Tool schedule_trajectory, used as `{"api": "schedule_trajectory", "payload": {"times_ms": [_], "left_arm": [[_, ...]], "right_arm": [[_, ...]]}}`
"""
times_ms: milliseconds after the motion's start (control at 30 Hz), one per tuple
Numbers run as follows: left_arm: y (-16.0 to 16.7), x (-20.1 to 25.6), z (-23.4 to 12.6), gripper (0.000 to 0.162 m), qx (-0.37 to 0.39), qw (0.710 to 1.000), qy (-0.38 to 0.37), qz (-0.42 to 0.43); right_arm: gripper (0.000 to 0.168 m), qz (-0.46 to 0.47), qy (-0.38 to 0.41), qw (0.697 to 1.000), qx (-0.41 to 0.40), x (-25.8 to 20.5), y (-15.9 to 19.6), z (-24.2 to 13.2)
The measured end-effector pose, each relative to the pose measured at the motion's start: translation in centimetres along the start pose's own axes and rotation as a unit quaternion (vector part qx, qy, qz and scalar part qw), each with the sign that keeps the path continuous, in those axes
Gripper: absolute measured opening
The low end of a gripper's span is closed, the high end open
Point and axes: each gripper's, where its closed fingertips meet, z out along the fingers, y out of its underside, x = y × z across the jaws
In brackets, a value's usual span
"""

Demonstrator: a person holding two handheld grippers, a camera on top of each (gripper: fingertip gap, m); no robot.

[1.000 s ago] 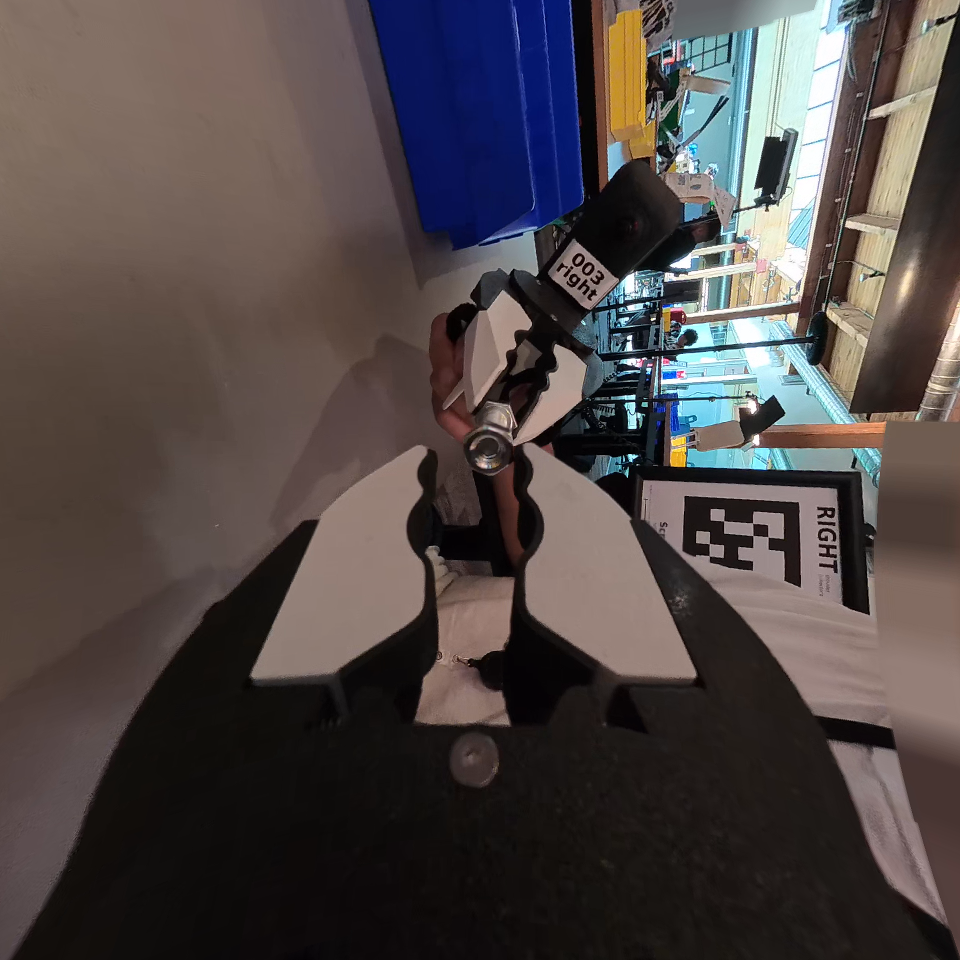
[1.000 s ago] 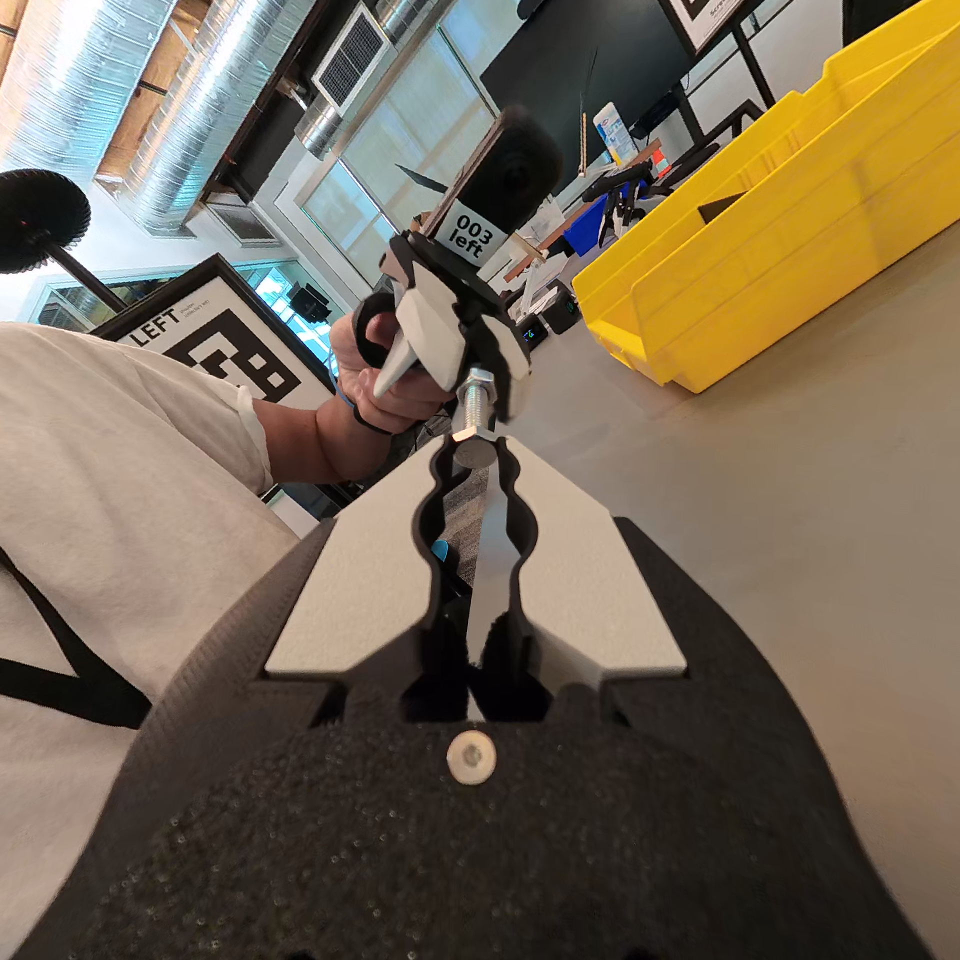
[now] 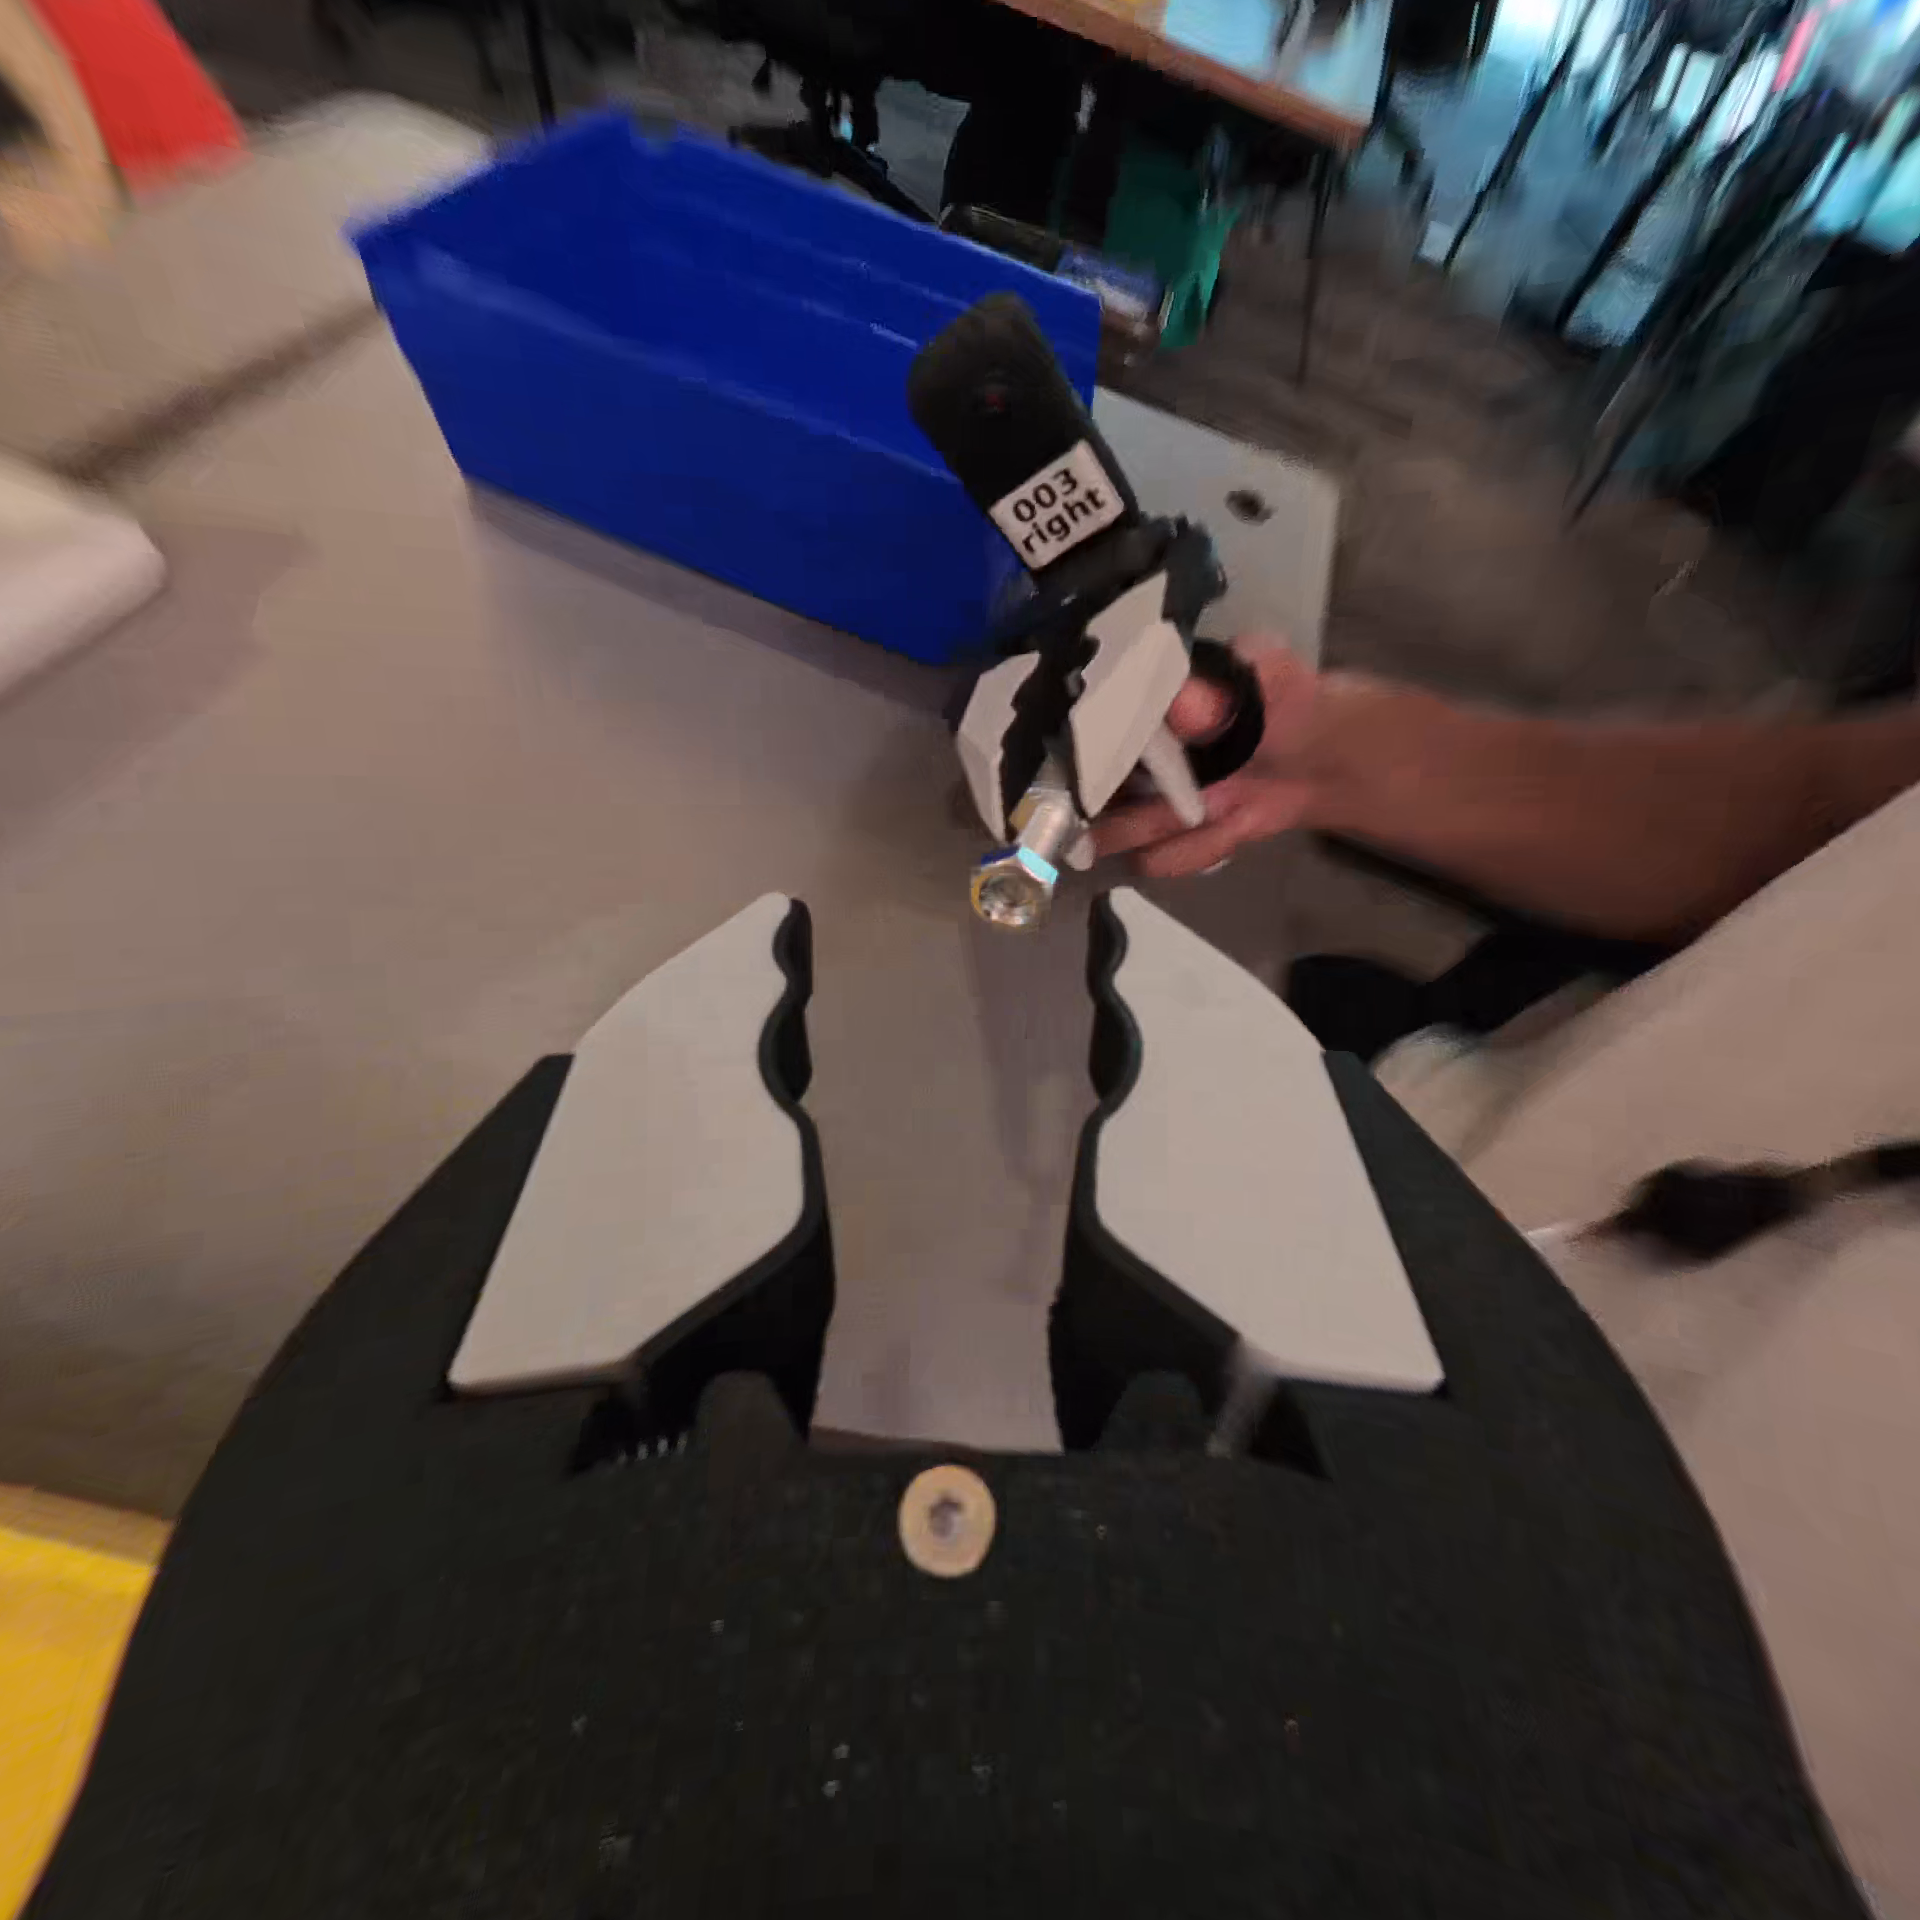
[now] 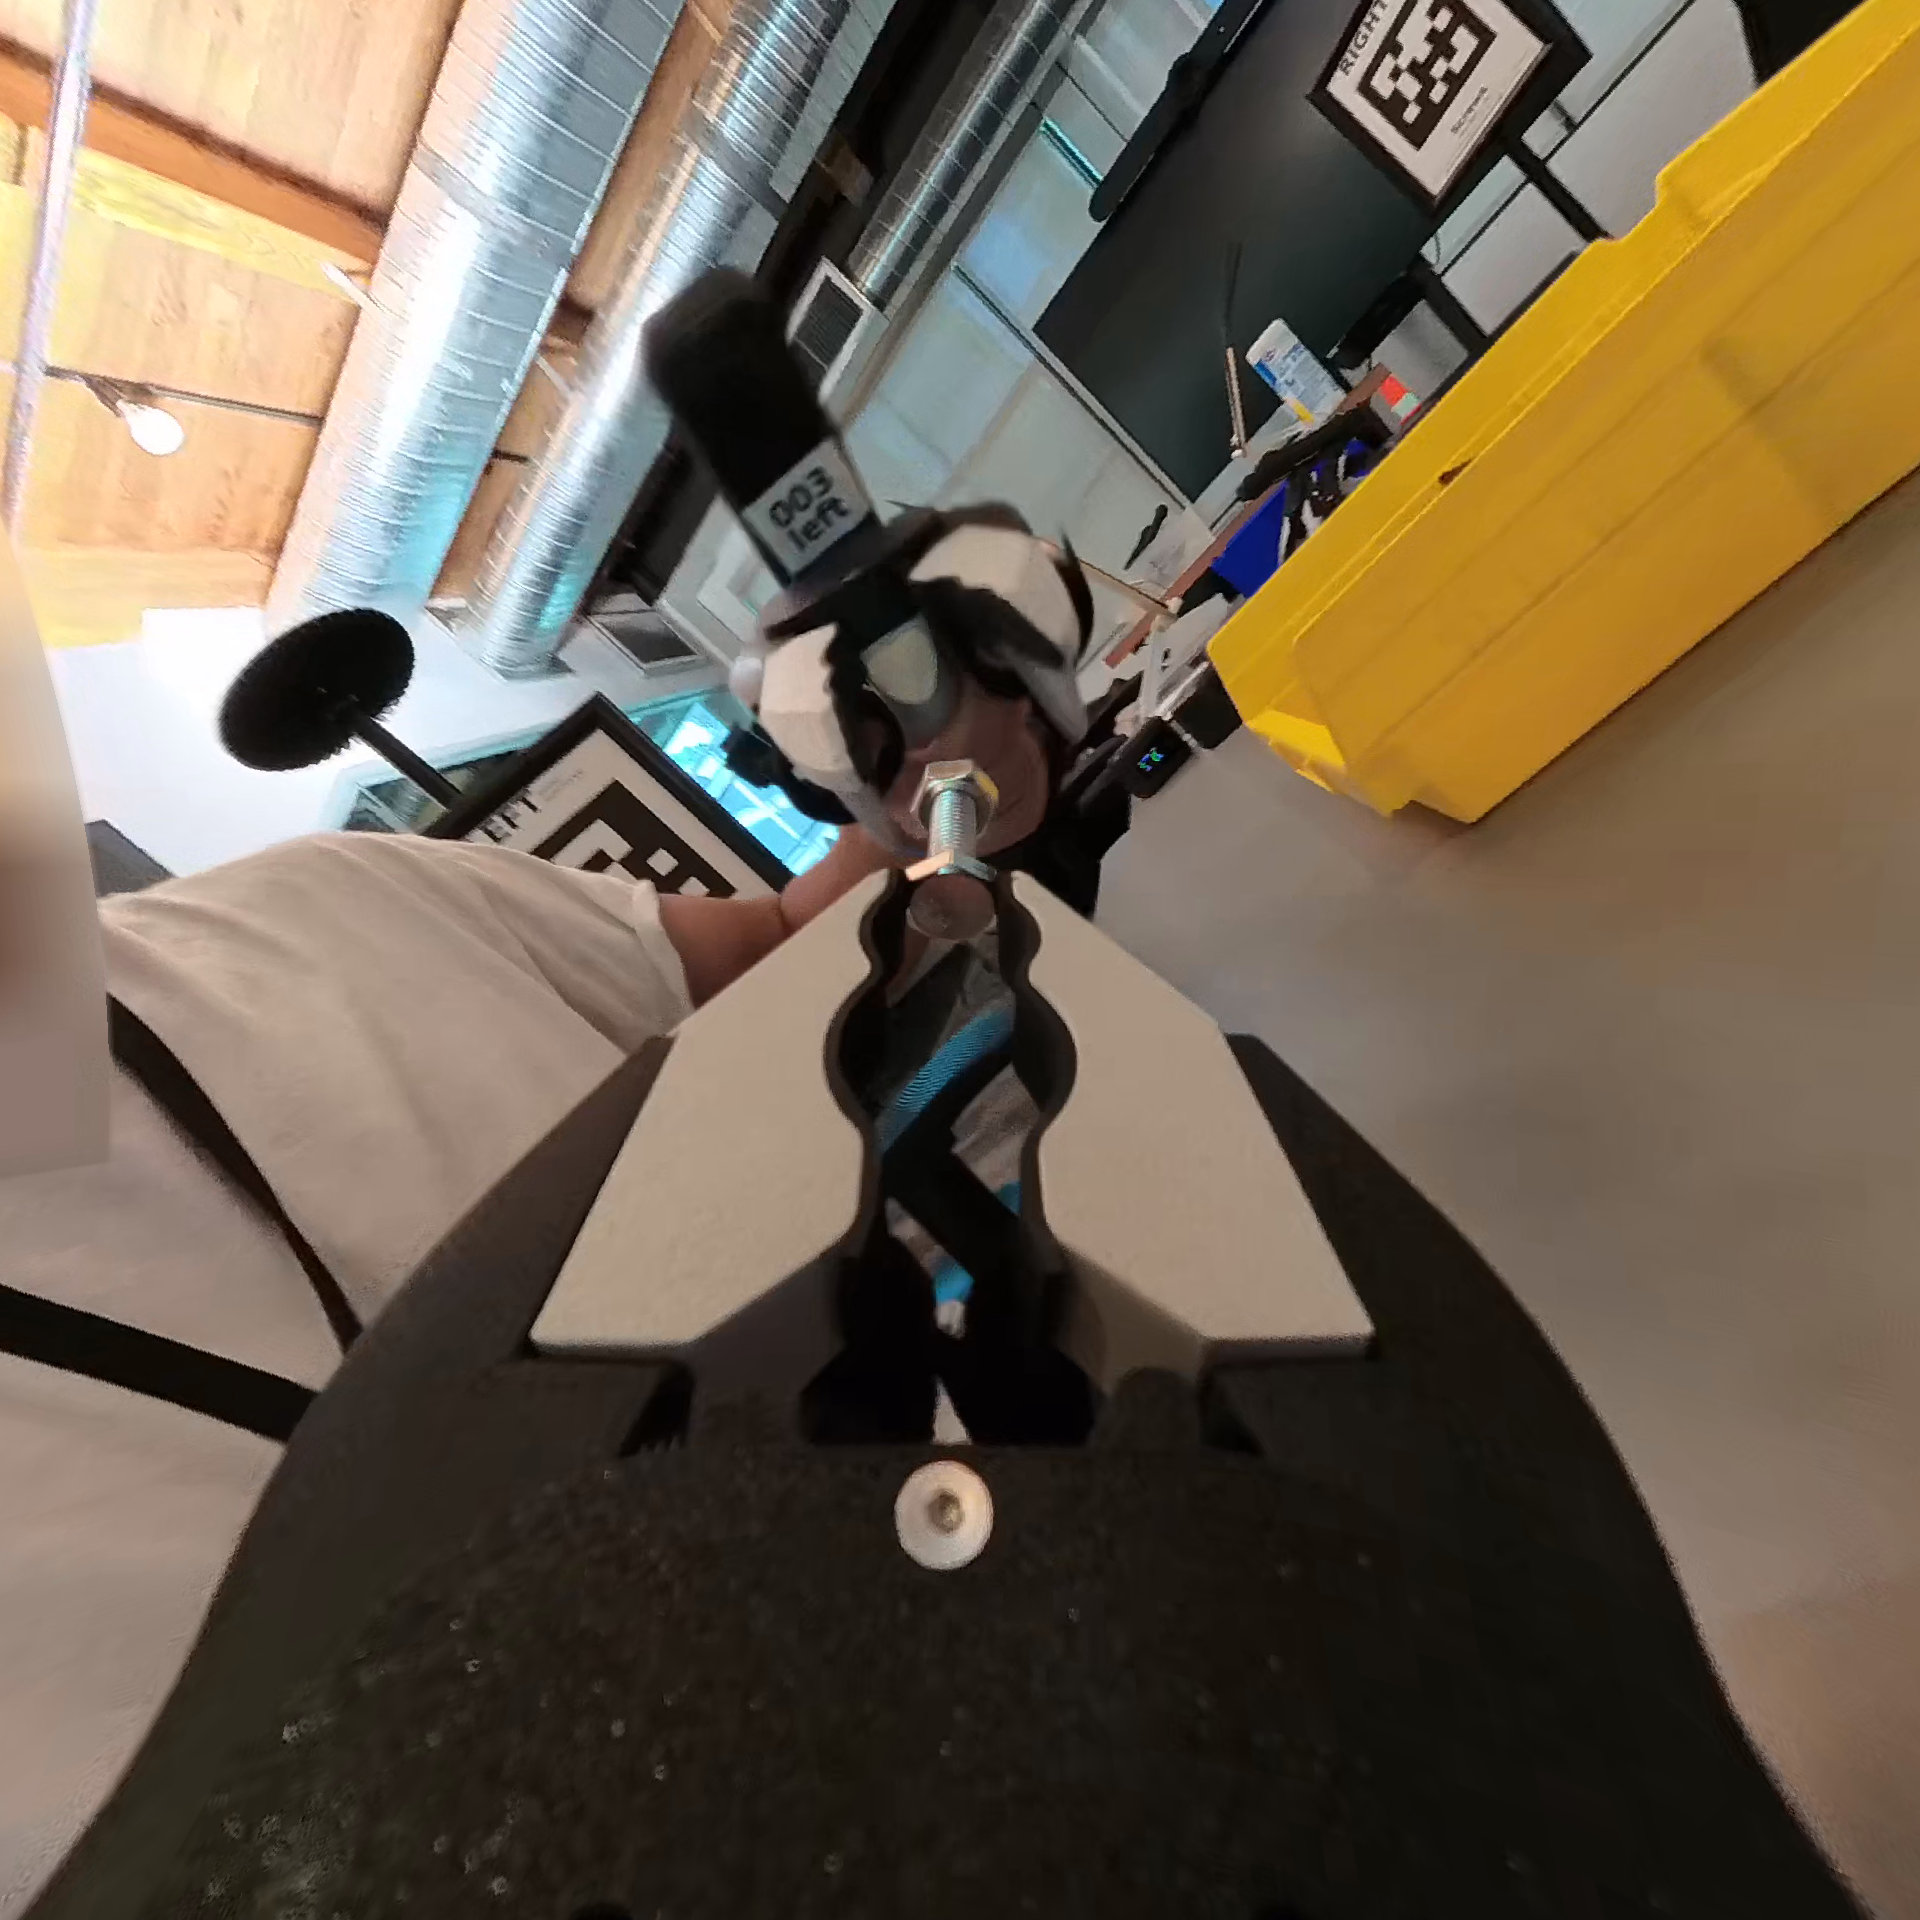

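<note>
Silver steel bolt [image 4: 948,852] with hex nut [image 3: 1010,891] threaded on, pinched by its head end at the very tips of the right gripper [image 4: 943,896], jaws closed down to a narrow gap around it. Gripped that far forward so the threaded shank and nut stick out clear of the grey finger plates, reachable from in front. Left gripper [image 3: 943,920] held just short of the nut, jaws spread wide with nothing between them, wide enough to pass over the nut. Both held in the air above the grey tabletop [image 3: 416,831]. Blue plastic bin [image 3: 665,353] standing on the tabletop beyond the bolt; yellow plastic bin [image 4: 1558,499] well apart on the far side. Person's hand [image 3: 1226,779] wrapped around the right gripper's handle.
</note>
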Motion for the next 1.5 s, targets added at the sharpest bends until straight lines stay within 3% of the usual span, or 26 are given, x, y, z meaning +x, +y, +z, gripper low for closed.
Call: {"api": "schedule_trajectory", "payload": {"times_ms": [100, 200, 300, 400, 700, 800, 933, 1067, 1167, 1300, 1433, 1500], "left_arm": [[1.3, 0.9, 1.0, 0.05, -0.017, 0.975, 0.051, -0.215], [1.9, 1.1, 1.6, 0.046, -0.013, 0.944, 0.055, -0.325], [1.3, 0.7, 1.2, 0.046, 0.022, 0.895, 0.092, -0.436], [2.3, -0.4, 1.2, 0.039, 0.014, 0.893, 0.066, -0.445], [2.1, 0.9, 1.7, 0.037, 0.003, 0.892, 0.088, -0.443], [2.1, 1.2, 1.8, 0.017, -0.003, 0.902, 0.1, -0.421], [2.1, 1.5, 1.8, 0.017, -0.016, 0.945, 0.094, -0.314], [2.0, 1.9, 1.5, 0.017, -0.038, 0.993, 0.074, -0.087], [1.6, 2.0, 1.5, 0.017, -0.048, 0.991, 0.039, 0.117], [0.9, 1.8, 1.7, 0.017, -0.063, 0.935, -0.007, 0.349], [0.3, 1.4, 1.9, 0.017, -0.077, 0.819, -0.074, 0.564], [0.2, 1.4, 1.8, 0.017, -0.084, 0.783, -0.092, 0.61]], "right_arm": [[0.016, -0.02, 0.012, 1.0, -0.011, 0.1, 0.3, 0.2], [0.016, -0.021, 0.015, 1.0, -0.019, 0.2, 0.5, 0.3], [0.016, -0.026, 0.02, 0.999, -0.029, 0.3, 0.9, 0.5], [0.016, -0.024, 0.018, 0.999, -0.028, 0.2, 0.9, 0.5], [0.016, -0.022, 0.025, 0.999, -0.033, 0.5, 1.1, 0.5], [0.016, -0.021, 0.024, 0.999, -0.035, 0.5, 1.2, 0.6], [0.016, -0.011, 0.013, 0.999, -0.03, 0.3, 1.1, 0.5], [0.016, 0.008, -0.012, 1.0, -0.02, -0.2, 0.9, 0.7], [0.016, 0.023, -0.03, 0.999, -0.011, -0.6, 0.6, 0.6], [0.016, 0.037, -0.046, 0.998, 0.004, -0.9, 0.1, 0.3], [0.016, 0.047, -0.057, 0.997, 0.013, -1.0, -0.1, 0.0], [0.016, 0.046, -0.056, 0.997, 0.012, -1.0, -0.1, 0.1]]}}
